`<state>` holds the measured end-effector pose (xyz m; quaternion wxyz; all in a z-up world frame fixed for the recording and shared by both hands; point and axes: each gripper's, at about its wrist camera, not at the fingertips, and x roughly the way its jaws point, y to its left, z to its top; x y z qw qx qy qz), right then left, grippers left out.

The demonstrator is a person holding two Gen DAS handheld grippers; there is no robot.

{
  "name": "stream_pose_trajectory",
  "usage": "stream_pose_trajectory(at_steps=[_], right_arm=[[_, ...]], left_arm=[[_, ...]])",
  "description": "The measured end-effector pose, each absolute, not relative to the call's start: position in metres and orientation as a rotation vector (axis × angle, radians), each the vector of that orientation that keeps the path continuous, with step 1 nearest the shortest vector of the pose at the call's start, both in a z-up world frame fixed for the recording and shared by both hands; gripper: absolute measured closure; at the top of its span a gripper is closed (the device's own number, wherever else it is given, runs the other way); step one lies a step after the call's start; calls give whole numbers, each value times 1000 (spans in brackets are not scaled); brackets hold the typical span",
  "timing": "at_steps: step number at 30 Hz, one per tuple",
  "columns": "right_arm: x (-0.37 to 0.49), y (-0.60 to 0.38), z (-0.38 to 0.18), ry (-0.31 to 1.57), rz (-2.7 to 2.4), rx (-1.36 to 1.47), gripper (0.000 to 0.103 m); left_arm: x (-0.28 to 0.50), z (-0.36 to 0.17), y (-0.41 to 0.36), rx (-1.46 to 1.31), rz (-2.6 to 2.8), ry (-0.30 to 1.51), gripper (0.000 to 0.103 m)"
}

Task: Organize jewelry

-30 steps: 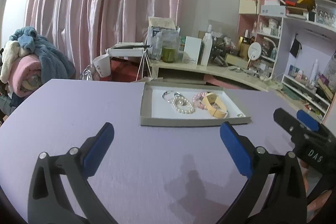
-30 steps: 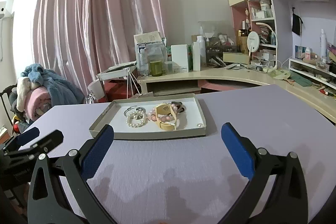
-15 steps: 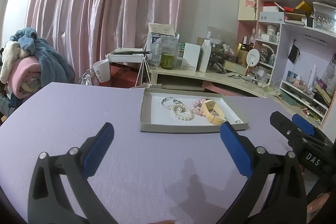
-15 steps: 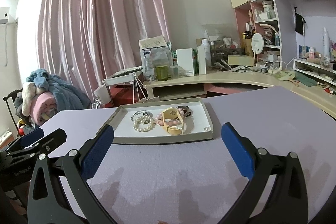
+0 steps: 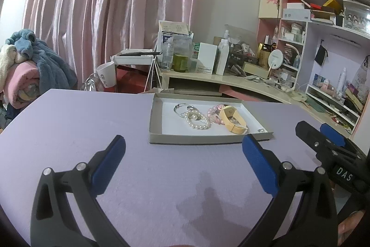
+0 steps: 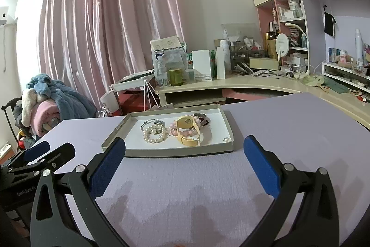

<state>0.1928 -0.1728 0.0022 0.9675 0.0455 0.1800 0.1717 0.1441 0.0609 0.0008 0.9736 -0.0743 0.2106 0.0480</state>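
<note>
Left wrist view: the left gripper [image 5: 183, 149] is hanging spread wide and empty above the lilac table [image 5: 69, 122]. The tray [image 5: 208, 139] is lying ahead of it, and all the jewelry is lying inside: a pearl bracelet [image 5: 197, 122], a metal ring [image 5: 182, 108], pink beads [image 5: 214, 114], a yellow band [image 5: 232, 120] and a small stud [image 5: 261, 130] in the near right corner. The pieces are touching and overlapping in a cluster. This is fitting either a tray awaiting sorting or one just filled, so I am judging only that any pick should go for an outer piece, with one finger slipped cleanly under its edge, to avoid dragging its neighbours. Compared with a second ago, the tray is sitting lower and slightly farther off; the camera is tilting up.

Right wrist view: the right gripper [image 6: 185, 149] is likewise standing wide apart, pinching nothing, with the tray [image 6: 175, 152] lying between its fingers' lines. The left gripper is showing at the lower left. Against the earlier frame, the tray is appearing lower and larger, while the jewelry itself is lying as it was.
</note>
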Motion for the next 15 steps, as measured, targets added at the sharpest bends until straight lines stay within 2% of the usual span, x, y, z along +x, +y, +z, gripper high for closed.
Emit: stream_pose_trajectory(at_steps=[15], right_arm=[[196, -175, -4, 381, 362, 123, 1]], left_arm=[[148, -2, 69, -199, 49, 430, 2]])
